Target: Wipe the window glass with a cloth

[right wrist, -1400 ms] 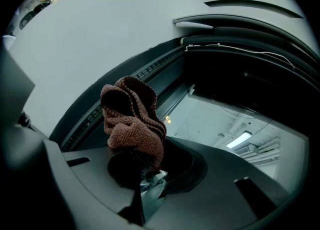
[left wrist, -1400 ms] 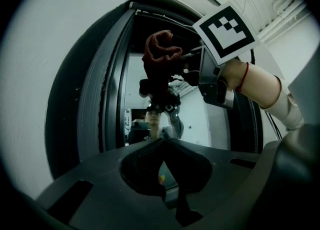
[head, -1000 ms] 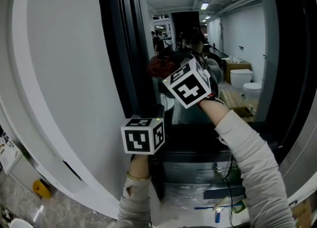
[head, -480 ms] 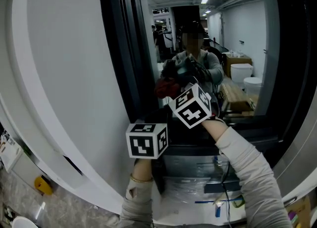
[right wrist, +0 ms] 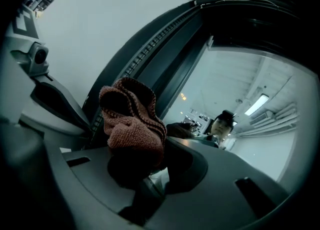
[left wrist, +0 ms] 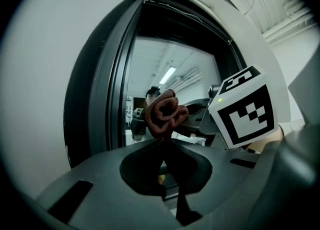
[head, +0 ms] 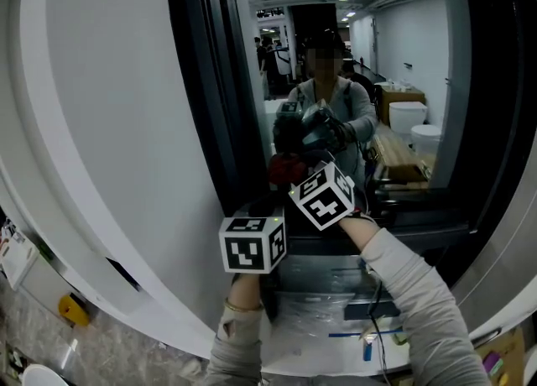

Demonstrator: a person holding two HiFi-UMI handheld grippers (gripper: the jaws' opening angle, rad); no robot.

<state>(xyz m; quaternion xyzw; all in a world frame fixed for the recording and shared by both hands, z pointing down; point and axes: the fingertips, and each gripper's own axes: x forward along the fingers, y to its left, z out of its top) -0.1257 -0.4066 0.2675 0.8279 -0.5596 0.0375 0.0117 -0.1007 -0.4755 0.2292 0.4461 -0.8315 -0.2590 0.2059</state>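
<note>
Dark-framed window glass [head: 403, 65] ahead: right tongs [right wrist: 136, 161] clench the red cloth [right wrist: 132, 124] low by it, left tongs [left wrist: 165, 149] seemingly pinched empty; mid-wipe, next stroke needs steady pressure.

Left hand-held gripper [left wrist: 164, 145] jaws together, empty; bunched brown cloth [left wrist: 165, 113] beyond tips, before window glass [left wrist: 150, 71]; marker cube [left wrist: 246, 108] right.

Head view: both sets of jaws sit behind their marker cubes [head: 252, 244] [head: 323, 198]. On the right gripper [right wrist: 150, 166], the lower end of the cloth [right wrist: 132, 124] sinks into shadow between the jaws. Past the jaws of the left gripper [left wrist: 163, 140], the figures [left wrist: 151, 94] in the window glass [left wrist: 150, 69] are too tiny to make out.
</note>
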